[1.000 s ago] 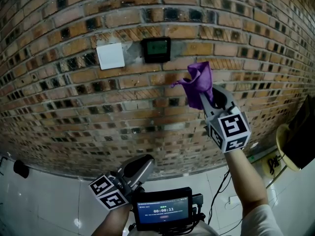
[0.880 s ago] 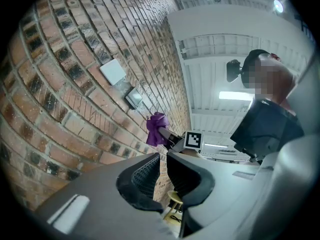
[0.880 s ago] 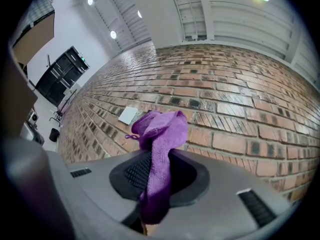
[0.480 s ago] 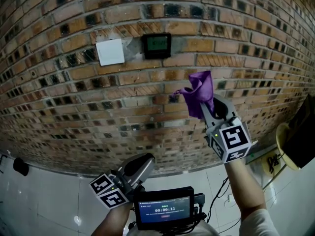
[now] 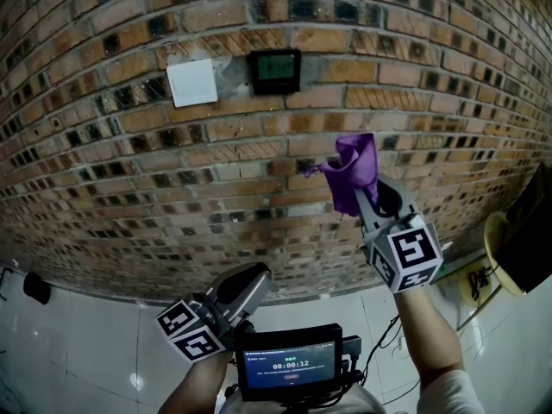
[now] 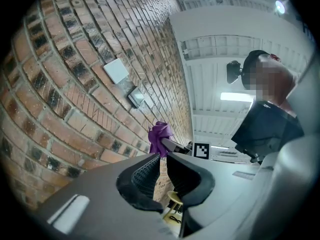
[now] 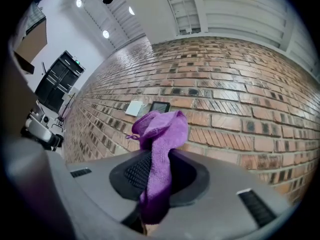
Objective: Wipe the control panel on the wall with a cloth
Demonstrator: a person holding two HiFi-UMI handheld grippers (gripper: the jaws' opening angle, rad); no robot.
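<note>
So, the purple cloth [image 5: 352,166] is clamped between the jaws of the right gripper [image 5: 369,198], with a bunched tuft sticking up past the tips. It's held up in front of the brick wall [image 5: 129,188]. The control panel [image 5: 275,70], a dark little box with a greenish screen, is mounted higher up and off to the left, well apart from the cloth. A white square plate [image 5: 192,83] is fixed just beside the panel's left edge.

That clamp is really only confirmed in the right gripper view: the cloth is seen pinched between the 2 ribbed pads, with a tail hanging down below them, and the panel and plate are lined up straight behind the tuft.

The left gripper [image 5: 248,281] is held low, near a small screen [image 5: 289,365] at the bottom edge of the head view. In the left gripper view its jaws are seen only a narrow slit apart, with nothing in it. From there the cloth is viewed side-on and looks close to the bricks, but contact can't be judged.
</note>
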